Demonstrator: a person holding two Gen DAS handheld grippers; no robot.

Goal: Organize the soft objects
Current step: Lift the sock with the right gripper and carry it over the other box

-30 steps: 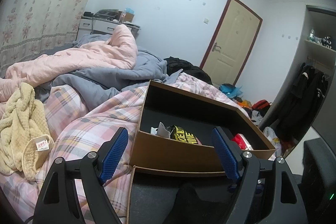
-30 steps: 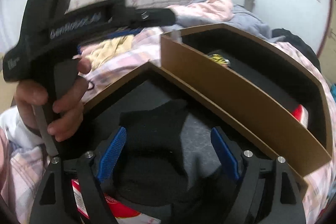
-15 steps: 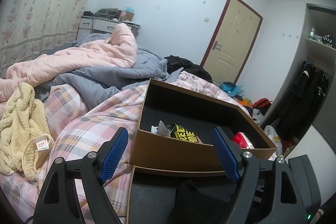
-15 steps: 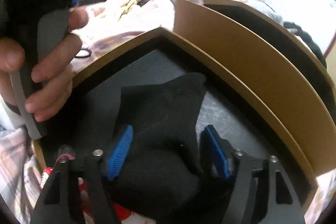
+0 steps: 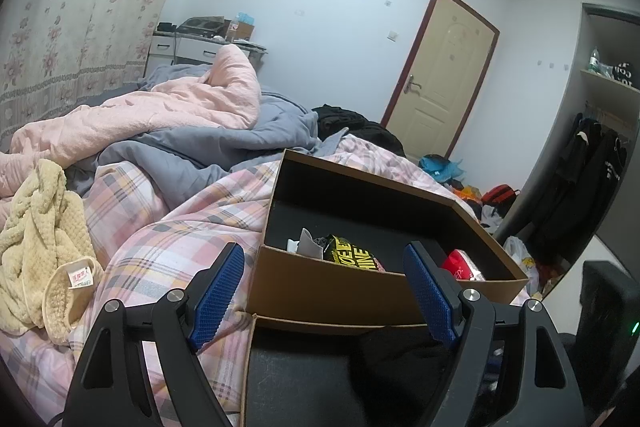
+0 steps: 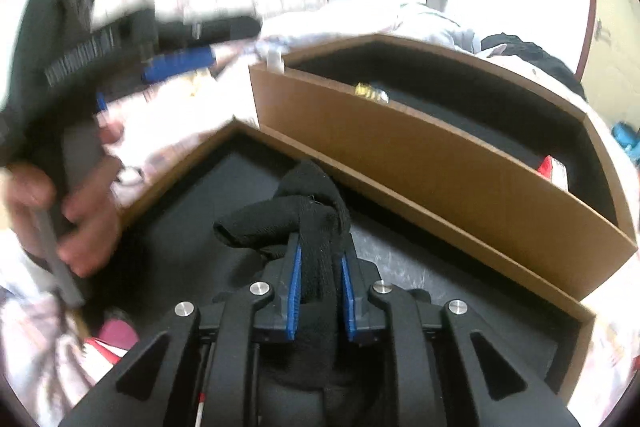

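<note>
My right gripper [image 6: 319,263] is shut on a black sock [image 6: 308,203], bunched between its blue pads, inside the near brown box [image 6: 176,167] with a dark felt floor. A second brown box [image 5: 328,287] stands behind it and holds a yellow-and-black packet [image 5: 350,253], a red packet [image 5: 460,265] and a grey-white item. My left gripper [image 5: 320,291] is open and empty, above the near box's left side, also seen blurred in the right wrist view [image 6: 180,63]. A cream fleece garment [image 5: 36,243] lies on the bed at left.
The boxes sit on a pink plaid bedsheet [image 5: 160,243]. Pink and grey duvets [image 5: 180,115] are heaped behind. A door [image 5: 444,75], a wardrobe with dark clothes [image 5: 580,187] and floor clutter lie to the right. A red-and-white packet [image 6: 112,343] lies at the near box's left.
My right gripper has closed on the black sock and lifted it into a bunch. The left gripper has hardly moved and stays open.
</note>
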